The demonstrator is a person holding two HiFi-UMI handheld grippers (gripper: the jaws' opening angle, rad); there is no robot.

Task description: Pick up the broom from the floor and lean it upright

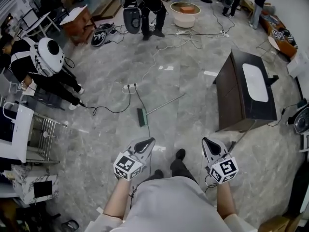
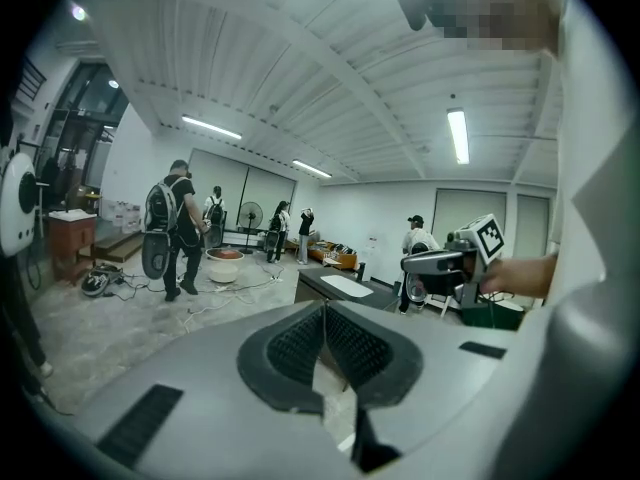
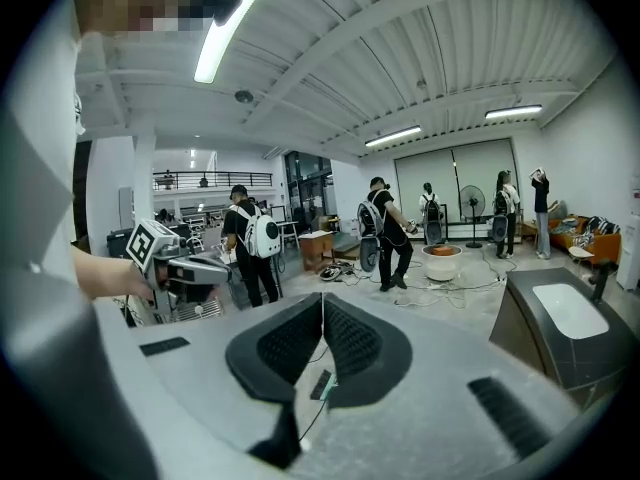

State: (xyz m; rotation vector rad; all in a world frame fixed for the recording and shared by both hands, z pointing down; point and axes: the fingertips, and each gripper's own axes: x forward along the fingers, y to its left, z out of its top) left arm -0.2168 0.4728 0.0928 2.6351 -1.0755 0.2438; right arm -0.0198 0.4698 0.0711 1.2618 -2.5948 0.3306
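Broom [image 1: 164,105] lay flat, untouched.
Left gripper [image 1: 150,140] and right gripper [image 1: 205,140] hung closed, empty, short of it, likely before reaching.

In the right gripper view, the right gripper [image 3: 322,308] hides all of the broom [image 3: 320,384] but its head. The left gripper [image 2: 323,313] hides it wholly in its own view. The head view's bottom edge cuts off both forearms [image 1: 116,204].

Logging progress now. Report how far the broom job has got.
Done: nothing; the long-handled broom with dark head lies flat on the grey marble floor. In hand: nothing; left claw and right claw shut, empty, short of it. Left: grasp, lift, lean upright.
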